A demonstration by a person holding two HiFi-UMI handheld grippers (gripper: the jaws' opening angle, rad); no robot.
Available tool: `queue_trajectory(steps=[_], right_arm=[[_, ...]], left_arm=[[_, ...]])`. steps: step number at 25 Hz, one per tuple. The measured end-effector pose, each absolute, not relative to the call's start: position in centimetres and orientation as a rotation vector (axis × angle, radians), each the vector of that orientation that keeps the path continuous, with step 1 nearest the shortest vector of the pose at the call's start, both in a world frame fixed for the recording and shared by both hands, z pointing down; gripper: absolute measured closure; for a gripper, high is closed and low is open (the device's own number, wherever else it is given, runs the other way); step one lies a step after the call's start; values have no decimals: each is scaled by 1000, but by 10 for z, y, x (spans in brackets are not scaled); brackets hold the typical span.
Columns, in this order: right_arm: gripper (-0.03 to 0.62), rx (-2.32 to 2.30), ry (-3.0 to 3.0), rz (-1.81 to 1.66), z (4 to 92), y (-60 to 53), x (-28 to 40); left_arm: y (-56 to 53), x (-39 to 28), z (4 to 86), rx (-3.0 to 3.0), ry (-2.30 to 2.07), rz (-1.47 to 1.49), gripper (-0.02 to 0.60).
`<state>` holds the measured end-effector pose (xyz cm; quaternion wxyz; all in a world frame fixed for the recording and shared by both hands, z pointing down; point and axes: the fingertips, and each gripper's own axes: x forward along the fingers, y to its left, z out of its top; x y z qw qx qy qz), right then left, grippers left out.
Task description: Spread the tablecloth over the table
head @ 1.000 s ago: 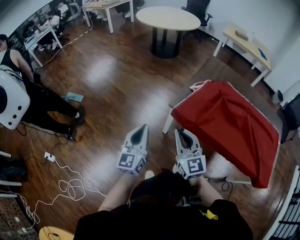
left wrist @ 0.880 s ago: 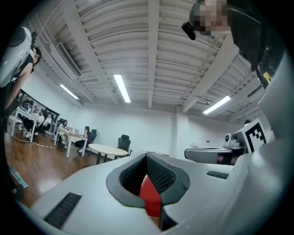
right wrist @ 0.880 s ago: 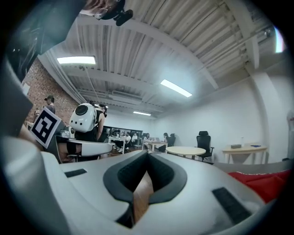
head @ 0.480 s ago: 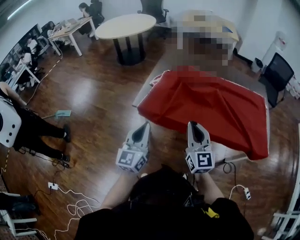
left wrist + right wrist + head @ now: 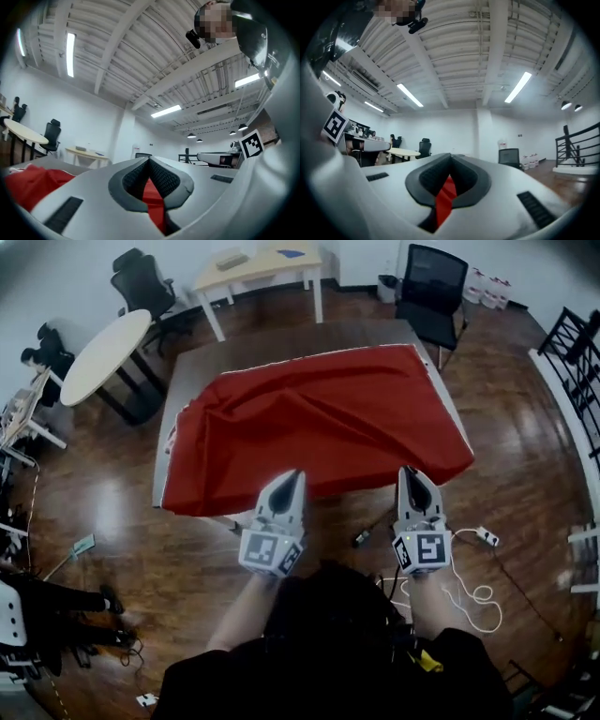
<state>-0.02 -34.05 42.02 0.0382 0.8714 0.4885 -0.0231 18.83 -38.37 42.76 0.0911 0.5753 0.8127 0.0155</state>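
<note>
The red tablecloth lies rumpled over the brown table, hanging over the near and left edges; a strip of tabletop at the far side is bare. My left gripper and right gripper are held side by side, level, at the cloth's near edge, both shut. I cannot see cloth pinched at either tip. In the left gripper view the jaws meet, with red cloth showing beyond and through the slit. The right gripper shows the same red strip behind its closed tips.
A black office chair stands at the table's far right corner, a cream desk behind it, a round table at left. A power strip and white cable lie on the floor at right. A black railing is far right.
The view has swung round: the table with the red cloth went from the right side to straight ahead. Both shut grippers now point at its near edge. The cloth itself looks unmoved.
</note>
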Motion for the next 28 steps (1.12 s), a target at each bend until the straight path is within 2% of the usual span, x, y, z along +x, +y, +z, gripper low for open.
queue_trajectory(steps=[4,8,15,22,28], right_arm=[[588,2523,1751,-29,420,-329,-101],[588,2367,1992,-23,422,-323,-162],[588,2223,2155,-7,420,-305,-190],[588,2190,2179,-4,418,-284,-168],[588,2086,2242,-17,416,-319,-214]], left_arm=[[-351,108,433,1524,2581,62,584],[-319,69,443,1374,2659,157,584],[-266,37,448,1199,2749,213,584],[-221,29,448,1100,2804,161,584],[-236,-36,459,969,2857,213,584]])
